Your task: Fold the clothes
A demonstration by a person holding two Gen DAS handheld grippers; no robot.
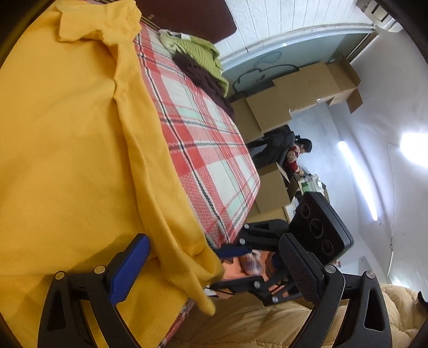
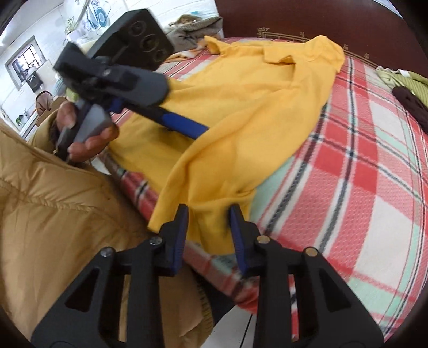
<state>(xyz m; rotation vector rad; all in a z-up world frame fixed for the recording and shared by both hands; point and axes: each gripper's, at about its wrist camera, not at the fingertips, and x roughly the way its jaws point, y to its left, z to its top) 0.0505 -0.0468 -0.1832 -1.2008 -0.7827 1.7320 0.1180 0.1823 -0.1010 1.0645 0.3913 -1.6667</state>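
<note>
Two hand-held grippers are working on the yellow shirt [image 2: 240,107] lying on the bed [image 2: 361,187]: the right hand-held gripper [image 2: 208,214], at 6 o'clock, is standing parted astride its hem; the left hand-held gripper [image 1: 214,262] is gaping wide, holding nothing

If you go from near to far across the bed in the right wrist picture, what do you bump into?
Right tool with blue fingers → bottom corner of the yellow polo shirt → the shirt's collar → dark brown wooden headboard, all over the red, white and mint plaid blanket.
</note>
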